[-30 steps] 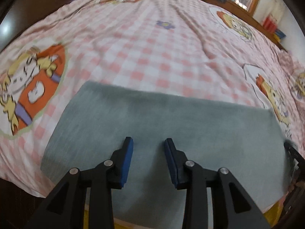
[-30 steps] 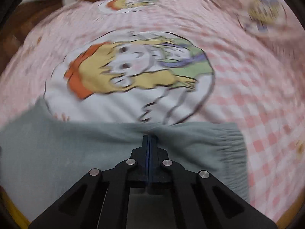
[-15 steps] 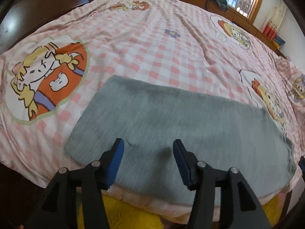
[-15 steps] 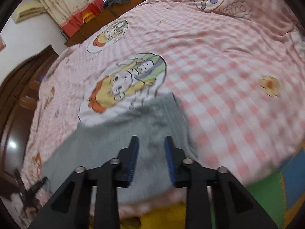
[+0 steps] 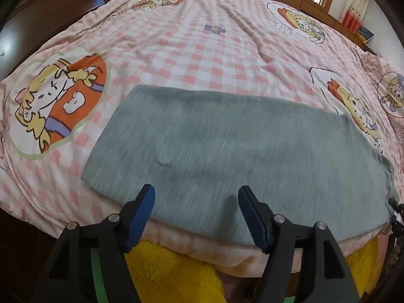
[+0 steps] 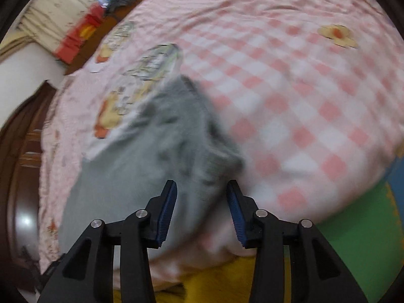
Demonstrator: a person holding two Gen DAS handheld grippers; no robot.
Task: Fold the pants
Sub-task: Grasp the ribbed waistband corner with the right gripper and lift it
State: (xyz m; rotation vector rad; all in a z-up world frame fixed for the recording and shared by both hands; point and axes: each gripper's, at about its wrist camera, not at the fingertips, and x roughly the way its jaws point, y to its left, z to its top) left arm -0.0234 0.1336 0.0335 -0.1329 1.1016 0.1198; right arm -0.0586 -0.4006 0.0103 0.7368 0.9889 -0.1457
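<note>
Two spread claws over grey pants at the bed's near edge.
The pink checked bedspread [image 5: 192, 50] runs wide and bare beyond the folded grey pants [image 5: 227, 151], which lie flat along its near edge; left gripper [image 5: 197, 202] and right gripper [image 6: 200, 202] both hang apart-fingered, holding nothing, above the yellow rug [image 5: 164, 272].

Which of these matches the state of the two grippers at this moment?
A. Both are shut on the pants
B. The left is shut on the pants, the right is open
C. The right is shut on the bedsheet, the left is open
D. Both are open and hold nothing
D. The left gripper and the right gripper both show a wide gap between their blue pads, and the grey pants lie flat on the checked bedsheet, with no cloth pinched.
</note>
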